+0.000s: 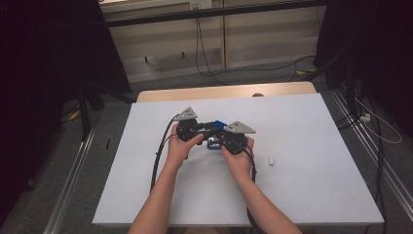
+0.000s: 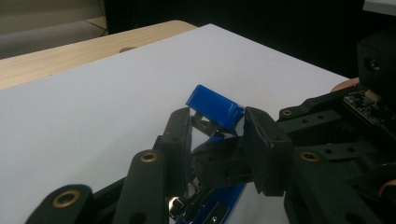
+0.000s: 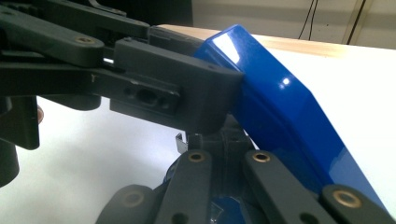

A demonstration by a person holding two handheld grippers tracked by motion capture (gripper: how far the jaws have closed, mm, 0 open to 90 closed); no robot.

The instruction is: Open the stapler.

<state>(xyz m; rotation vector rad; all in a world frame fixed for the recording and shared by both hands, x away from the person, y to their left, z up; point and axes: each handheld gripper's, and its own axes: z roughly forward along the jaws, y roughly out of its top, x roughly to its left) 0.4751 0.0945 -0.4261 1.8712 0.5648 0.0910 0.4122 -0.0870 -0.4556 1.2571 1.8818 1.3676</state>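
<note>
A blue stapler point(image 1: 217, 125) is held a little above the white table top point(image 1: 302, 126), between my two grippers. Its glossy blue lid point(image 3: 275, 102) is tilted up, away from its base point(image 2: 219, 205). My left gripper point(image 1: 203, 129) comes in from the left. Its jaws stand on either side of the stapler point(image 2: 215, 103), and one of its fingers point(image 3: 177, 93) presses on the lid's side. My right gripper point(image 1: 217, 141) comes in from the right and is shut low on the stapler's body. Its black frame point(image 2: 355, 107) lies close beside the left jaws.
A small white object point(image 1: 271, 161) lies on the table to the right of my hands. A wooden strip point(image 1: 224, 91) runs along the table's far edge. Dark curtains and cables point(image 1: 375, 122) flank the table on the floor.
</note>
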